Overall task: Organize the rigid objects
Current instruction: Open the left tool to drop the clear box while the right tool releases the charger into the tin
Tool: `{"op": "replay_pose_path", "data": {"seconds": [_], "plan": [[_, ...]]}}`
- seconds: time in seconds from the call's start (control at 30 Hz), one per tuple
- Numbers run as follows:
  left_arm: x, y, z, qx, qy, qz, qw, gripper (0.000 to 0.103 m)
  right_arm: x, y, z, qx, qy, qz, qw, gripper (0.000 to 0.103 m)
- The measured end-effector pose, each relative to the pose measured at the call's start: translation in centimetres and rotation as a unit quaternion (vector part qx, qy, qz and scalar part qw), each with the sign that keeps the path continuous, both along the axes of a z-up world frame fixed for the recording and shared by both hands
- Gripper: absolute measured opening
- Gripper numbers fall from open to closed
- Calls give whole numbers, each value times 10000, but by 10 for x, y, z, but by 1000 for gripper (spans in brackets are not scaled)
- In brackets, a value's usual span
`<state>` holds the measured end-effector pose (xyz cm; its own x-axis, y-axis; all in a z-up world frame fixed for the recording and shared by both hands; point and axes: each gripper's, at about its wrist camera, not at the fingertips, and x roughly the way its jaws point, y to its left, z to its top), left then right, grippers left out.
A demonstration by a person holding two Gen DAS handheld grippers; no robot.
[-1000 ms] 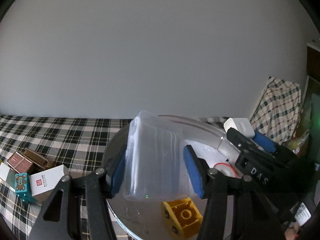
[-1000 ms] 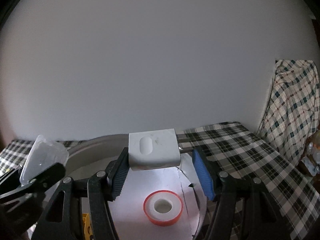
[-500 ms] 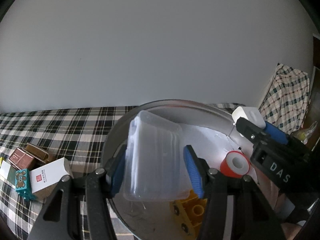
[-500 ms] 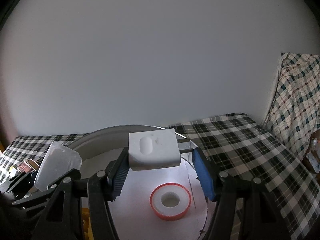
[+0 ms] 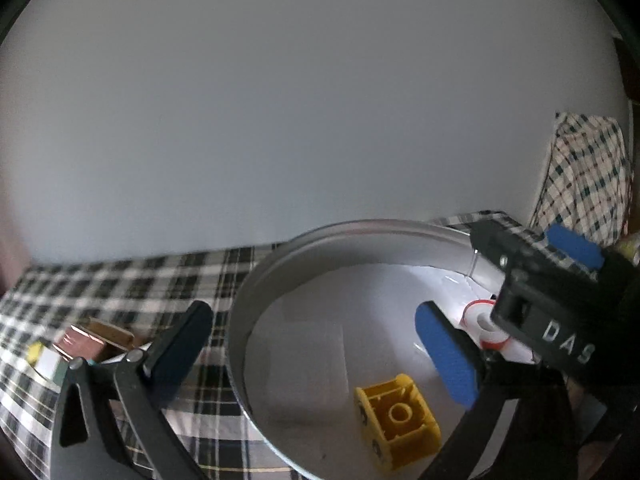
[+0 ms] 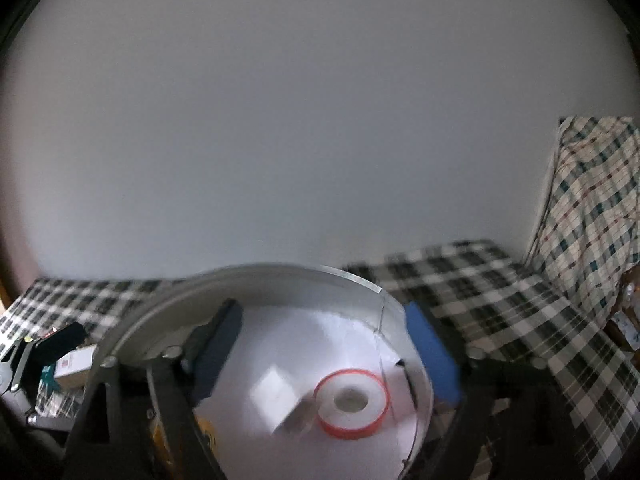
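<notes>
A round metal tray (image 5: 256, 280) stands on the plaid cloth. In it lie a clear plastic box (image 5: 312, 364), a yellow toy brick (image 5: 396, 420) and a red-rimmed tape roll (image 5: 486, 326). My left gripper (image 5: 312, 352) is open and empty above the clear box. In the right wrist view my right gripper (image 6: 324, 352) is open and empty over the tray (image 6: 280, 272); a white charger block (image 6: 280, 398) lies just left of the tape roll (image 6: 352, 398). The right gripper (image 5: 560, 280) also shows at the right of the left wrist view.
Small boxes lie on the cloth left of the tray: a brown one (image 5: 86, 340) and a white one (image 6: 76, 362). A plaid-covered object (image 6: 592, 208) stands at the right. A plain grey wall rises behind the table.
Both grippers have opened. The clear box dropped from the left gripper into the tray, and the white charger block dropped from the right gripper beside the tape roll.
</notes>
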<state>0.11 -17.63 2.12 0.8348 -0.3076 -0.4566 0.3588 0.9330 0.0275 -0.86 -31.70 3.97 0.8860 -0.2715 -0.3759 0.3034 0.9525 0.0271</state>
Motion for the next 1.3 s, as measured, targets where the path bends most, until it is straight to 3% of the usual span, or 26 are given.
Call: {"op": "replay_pose_path", "data": {"seconds": [0.2, 0.47, 0.8, 0.9, 1.3], "plan": [[-1, 9, 1, -18, -8, 76, 10000, 103, -14, -1, 9, -53, -458, -139, 9988, 91], [-6, 23, 2, 100, -189, 320, 9993, 103, -23, -8, 9, 118, -679, -259, 9973, 91], [-12, 40, -1, 336, -524, 526, 9967, 103, -45, 15, 9, -667, -1386, -703, 9856, 91], [-13, 46, 0, 301, -550, 548, 9965, 103, -54, 18, 8, -630, -1666, -760, 9811, 91], [-13, 67, -1, 149, -295, 481, 9983, 103, -66, 21, 8, -545, -1578, -1074, 9801, 96]]}}
